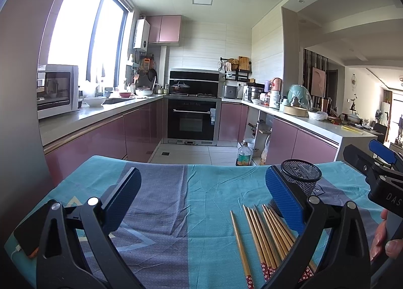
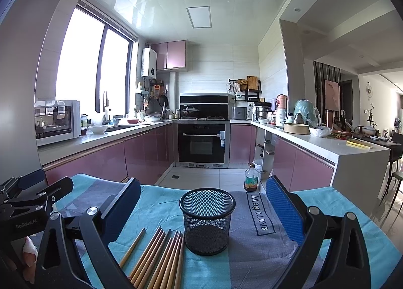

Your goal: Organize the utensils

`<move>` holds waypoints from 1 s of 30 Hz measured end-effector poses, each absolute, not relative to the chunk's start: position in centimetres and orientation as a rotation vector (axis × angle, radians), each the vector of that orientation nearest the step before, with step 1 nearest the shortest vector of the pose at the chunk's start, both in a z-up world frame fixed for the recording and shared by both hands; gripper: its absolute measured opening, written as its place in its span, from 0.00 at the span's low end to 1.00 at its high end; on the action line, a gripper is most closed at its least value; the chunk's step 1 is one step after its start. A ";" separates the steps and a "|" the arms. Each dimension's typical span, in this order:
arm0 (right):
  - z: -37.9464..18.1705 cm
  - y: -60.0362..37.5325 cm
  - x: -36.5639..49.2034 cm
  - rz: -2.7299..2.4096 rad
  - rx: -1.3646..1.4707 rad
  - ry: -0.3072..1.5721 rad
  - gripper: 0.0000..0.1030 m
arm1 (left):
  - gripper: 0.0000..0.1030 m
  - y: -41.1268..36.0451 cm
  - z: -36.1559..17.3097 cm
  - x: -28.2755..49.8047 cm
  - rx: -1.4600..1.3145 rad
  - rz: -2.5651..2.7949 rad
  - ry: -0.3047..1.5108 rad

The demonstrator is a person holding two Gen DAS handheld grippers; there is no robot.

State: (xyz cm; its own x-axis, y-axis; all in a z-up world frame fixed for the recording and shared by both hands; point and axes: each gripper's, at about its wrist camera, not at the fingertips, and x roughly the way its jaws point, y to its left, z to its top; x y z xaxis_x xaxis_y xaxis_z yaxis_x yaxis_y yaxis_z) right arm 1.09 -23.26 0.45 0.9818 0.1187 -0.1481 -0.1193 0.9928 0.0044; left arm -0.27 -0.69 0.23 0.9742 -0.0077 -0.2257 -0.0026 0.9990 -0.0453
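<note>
Wooden chopsticks (image 1: 264,241), light, stiff and probably slippery, lie bundled on the bench's blue cloth (image 1: 161,213) beneath the left gripper (image 1: 201,201), its jaws released; in the right view, the right gripper (image 2: 201,213), jaws released, frames the empty mesh cup (image 2: 207,221) touching them; grasp mid-shaft.

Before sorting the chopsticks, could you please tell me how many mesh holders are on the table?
1. The black mesh holder stands upright on the blue cloth, just right of the loose chopsticks. No other is visible.
</note>
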 end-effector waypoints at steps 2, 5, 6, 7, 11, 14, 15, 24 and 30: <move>0.4 -23.3 1.1 0.119 -0.006 0.149 0.93 | 0.94 -0.7 0.2 -0.3 -0.047 -0.004 0.228; 0.4 -23.3 1.1 0.120 -0.005 0.149 0.93 | 0.94 -0.7 0.2 -0.3 -0.046 -0.003 0.228; 0.4 -23.4 1.1 0.120 -0.004 0.149 0.93 | 0.94 -0.8 0.2 -0.3 -0.046 -0.003 0.228; 0.4 -23.3 1.1 0.121 -0.005 0.149 0.93 | 0.94 -0.7 0.2 -0.3 -0.046 -0.004 0.228; 0.4 -23.3 1.1 0.120 -0.005 0.151 0.93 | 0.94 -0.7 0.2 -0.3 -0.046 -0.005 0.229; 0.4 -23.3 1.1 0.120 -0.005 0.152 0.93 | 0.94 -0.6 0.1 -0.4 -0.046 -0.010 0.230; 0.3 -23.3 1.1 0.119 -0.005 0.152 0.93 | 0.94 -0.6 0.1 -0.4 -0.046 -0.011 0.231; 0.2 -23.4 1.2 0.124 -0.002 0.164 0.93 | 0.94 -1.0 -0.1 -0.5 -0.042 -0.022 0.249; -0.5 -23.8 2.1 0.152 0.006 0.244 0.93 | 0.94 -1.0 -0.9 0.5 -0.013 -0.041 0.319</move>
